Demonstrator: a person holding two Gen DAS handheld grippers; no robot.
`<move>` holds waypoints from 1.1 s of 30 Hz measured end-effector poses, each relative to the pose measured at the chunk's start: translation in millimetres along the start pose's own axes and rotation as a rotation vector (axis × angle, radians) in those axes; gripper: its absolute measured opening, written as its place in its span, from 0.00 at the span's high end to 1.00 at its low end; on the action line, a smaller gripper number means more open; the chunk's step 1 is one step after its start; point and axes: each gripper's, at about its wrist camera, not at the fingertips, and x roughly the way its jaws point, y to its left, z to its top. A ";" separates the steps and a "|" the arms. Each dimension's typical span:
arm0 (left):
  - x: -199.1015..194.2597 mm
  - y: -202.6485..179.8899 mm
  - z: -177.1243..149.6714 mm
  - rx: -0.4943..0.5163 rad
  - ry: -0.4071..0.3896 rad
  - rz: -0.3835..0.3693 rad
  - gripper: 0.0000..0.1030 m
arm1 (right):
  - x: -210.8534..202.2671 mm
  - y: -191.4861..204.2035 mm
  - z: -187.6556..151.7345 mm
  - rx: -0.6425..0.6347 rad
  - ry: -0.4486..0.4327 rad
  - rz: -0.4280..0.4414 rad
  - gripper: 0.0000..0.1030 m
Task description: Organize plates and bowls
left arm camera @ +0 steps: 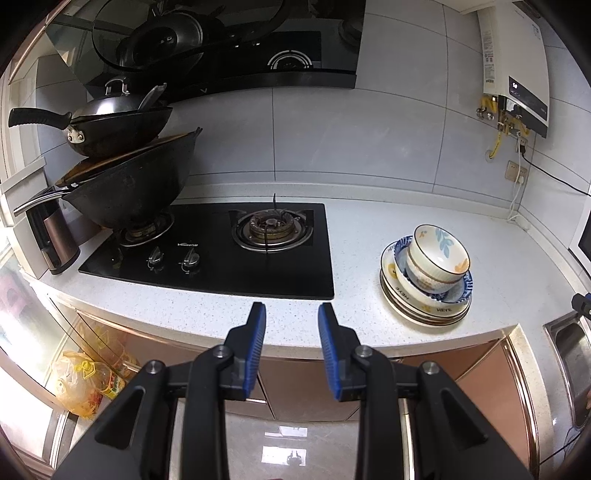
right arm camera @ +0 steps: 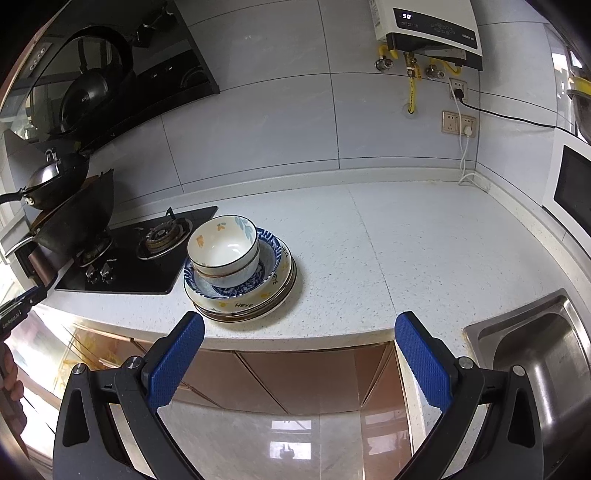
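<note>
On the white speckled counter [right arm camera: 369,258] stands one pile of dishes. Cream plates lettered HEYE [left arm camera: 417,310] [right arm camera: 240,306] lie at the bottom, a blue-patterned bowl [left arm camera: 460,291] [right arm camera: 271,258] rests on them, and white floral bowls [left arm camera: 439,251] [right arm camera: 221,243] are nested on top, tilted. My left gripper [left arm camera: 291,314] hovers over the counter's front edge, left of the pile, open a narrow gap with nothing between its blue pads. My right gripper [right arm camera: 300,321] is held before the counter edge, just right of the pile and nearer than it, wide open and empty.
A black gas hob [left arm camera: 221,258] lies left of the pile, with stacked black woks [left arm camera: 129,192] on its left burner. A steel sink [right arm camera: 535,362] is sunk in at the right. A water heater [right arm camera: 428,26] and sockets hang on the tiled wall; a microwave [right arm camera: 569,184] stands far right.
</note>
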 end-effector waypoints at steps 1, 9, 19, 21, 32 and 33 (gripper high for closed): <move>0.2 0.8 0.5 0.001 -0.001 0.002 0.73 | 0.8 0.6 -0.2 -0.004 0.004 0.001 0.01; -0.1 2.3 -0.2 0.003 -0.004 0.004 0.73 | 4.2 3.3 -0.7 -0.024 0.012 0.012 0.01; -5.3 3.8 -0.5 -0.010 -0.030 -0.007 0.73 | 1.9 8.0 -0.6 -0.041 0.006 0.025 0.01; -6.1 4.2 -1.3 -0.017 -0.025 -0.007 0.73 | 1.5 8.7 -1.3 -0.040 0.006 0.029 0.01; -2.2 8.8 -5.6 -0.032 -0.007 0.006 0.73 | 2.9 15.9 -0.2 -0.066 0.016 0.036 0.01; -1.8 9.0 -6.0 -0.031 -0.001 0.006 0.73 | 3.4 16.5 0.0 -0.066 0.017 0.037 0.01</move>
